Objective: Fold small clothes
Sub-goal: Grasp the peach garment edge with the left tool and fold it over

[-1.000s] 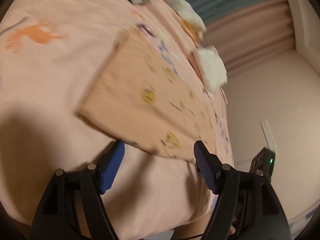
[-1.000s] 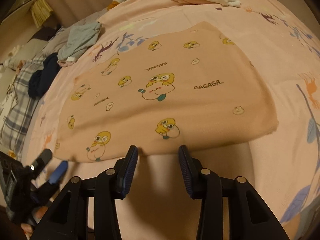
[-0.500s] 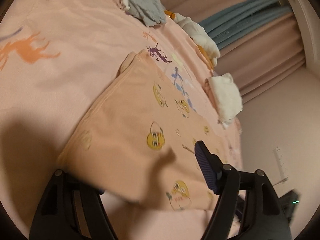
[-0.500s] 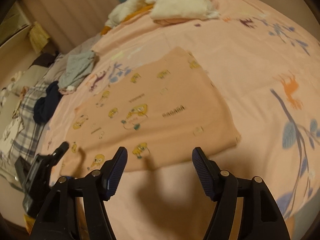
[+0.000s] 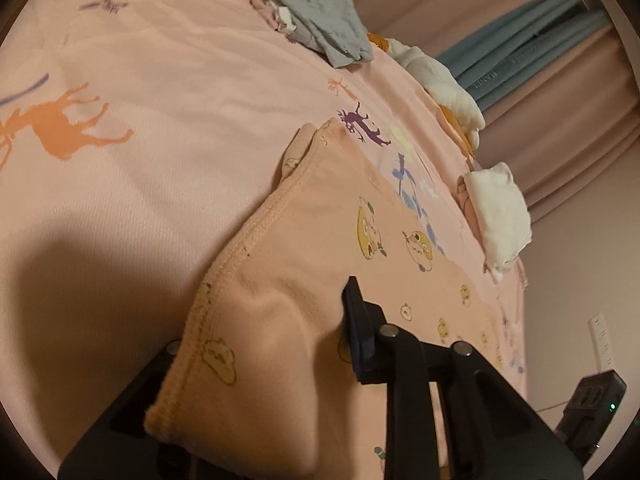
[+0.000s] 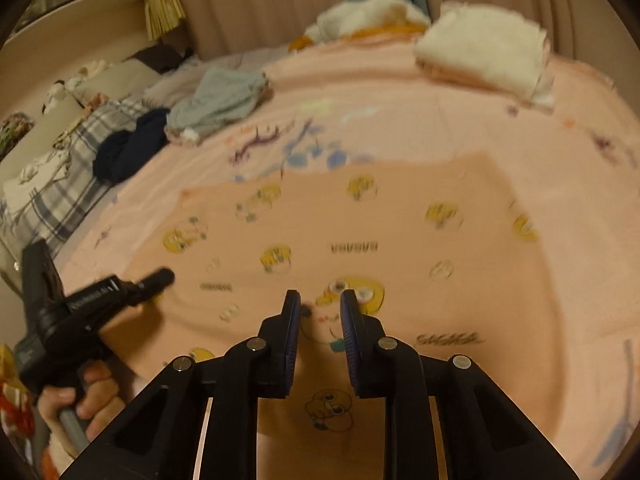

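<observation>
Gripping now: left gripper (image 5: pixel 280 344) bites the near hem of the peach garment (image 5: pixel 312 280), cloth bunched between its fingers and draped over the left one, lower centre of the left view.
Right gripper (image 6: pixel 320 320): fingers a narrow gap apart with garment fabric seen between them; whether they pinch it I can't tell, lower centre of the right view.
Writing: "GAGAGA" printed on the garment, one print mid-frame and one at lower right of the right view, blurred by motion.
Garment look: peach knit, stitched hem, scattered yellow cartoon characters, one bigger figure just ahead of the right fingertips.
Garment place: spread on the pink bedsheet (image 6: pixel 420 128), centre of the right view.
Long axis: runs left to right across the right view; in the left view it stretches from bottom centre toward the right edge.
Left hand (image 6: pixel 84 404): wrapped on the tool's handle, lower left of the right view.
Farther: grey-blue clothes (image 6: pixel 218 100) upper left, folded white stack (image 6: pixel 480 48) upper right.
Farthest: curtains (image 5: pixel 560 92), with small unreadable lettering on the teal one.
</observation>
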`<state>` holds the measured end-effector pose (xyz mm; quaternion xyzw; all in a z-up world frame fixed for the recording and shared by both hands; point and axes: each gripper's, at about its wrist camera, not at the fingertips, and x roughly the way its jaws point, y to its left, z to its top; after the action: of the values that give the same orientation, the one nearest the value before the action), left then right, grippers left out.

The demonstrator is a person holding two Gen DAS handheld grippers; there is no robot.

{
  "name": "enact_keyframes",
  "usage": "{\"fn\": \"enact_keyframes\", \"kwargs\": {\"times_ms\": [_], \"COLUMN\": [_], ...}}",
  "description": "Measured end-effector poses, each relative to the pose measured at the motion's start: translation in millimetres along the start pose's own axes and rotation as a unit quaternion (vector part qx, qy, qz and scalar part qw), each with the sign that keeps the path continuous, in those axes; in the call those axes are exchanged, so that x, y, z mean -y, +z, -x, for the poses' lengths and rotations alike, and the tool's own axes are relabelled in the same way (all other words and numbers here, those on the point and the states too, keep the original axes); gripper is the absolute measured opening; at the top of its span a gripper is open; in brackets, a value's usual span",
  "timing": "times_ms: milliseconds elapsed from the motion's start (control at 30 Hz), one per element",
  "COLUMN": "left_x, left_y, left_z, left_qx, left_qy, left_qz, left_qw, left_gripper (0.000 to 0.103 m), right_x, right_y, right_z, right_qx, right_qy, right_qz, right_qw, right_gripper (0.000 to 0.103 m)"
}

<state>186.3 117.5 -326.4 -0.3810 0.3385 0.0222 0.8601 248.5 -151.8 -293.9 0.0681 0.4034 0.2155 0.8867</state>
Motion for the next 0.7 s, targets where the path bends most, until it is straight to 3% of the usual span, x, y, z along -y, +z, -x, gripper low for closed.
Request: {"fn": "enact_keyframes", "kwargs": {"times_ms": [100,267,433,500,633,700], "left_x": [4.1,10.3,39.4,50.1,60.5,64.0], "left_y": [-3.0,1.6,0.9,-1.1,-6.6,-7.8], "left_z": [0.2,3.7,17.2,18.9,21.6,24.0], "left_qx": [0.008,0.000,0.023,0.024,0.022,0.025], "left_qy": [0.011,0.012,0.003,0.001,-0.004,0.002], "left_qz": [-0.016,-0.015,-0.054,-0.063,-0.065,-0.072], "left_qw": [0.9998,0.9998,0.9983,0.9977,0.9976,0.9971], "left_gripper": [0.023,0.020,0.018,0.018,0.016,0.014], "right_x": [5.8,16.1,22.7,28.1,39.0,30.6], "right_y": [-9.2,-11.2,-13.4,-14.0,-11.9,-10.6], "right_z": [-19.5,-14.6,-13.1,-12.7,-3.2,-1.4], "right_qx": [-0.004,-0.006,-0.004,-0.002,0.000,0.004], "right_qy": [0.012,0.043,0.062,0.082,0.182,0.181], "right_qz": [0.017,-0.008,-0.020,-0.034,-0.073,-0.053], "right_qw": [1.000,0.999,0.998,0.996,0.981,0.982], "right_gripper": [0.023,0.023,0.022,0.023,0.022,0.022]}}
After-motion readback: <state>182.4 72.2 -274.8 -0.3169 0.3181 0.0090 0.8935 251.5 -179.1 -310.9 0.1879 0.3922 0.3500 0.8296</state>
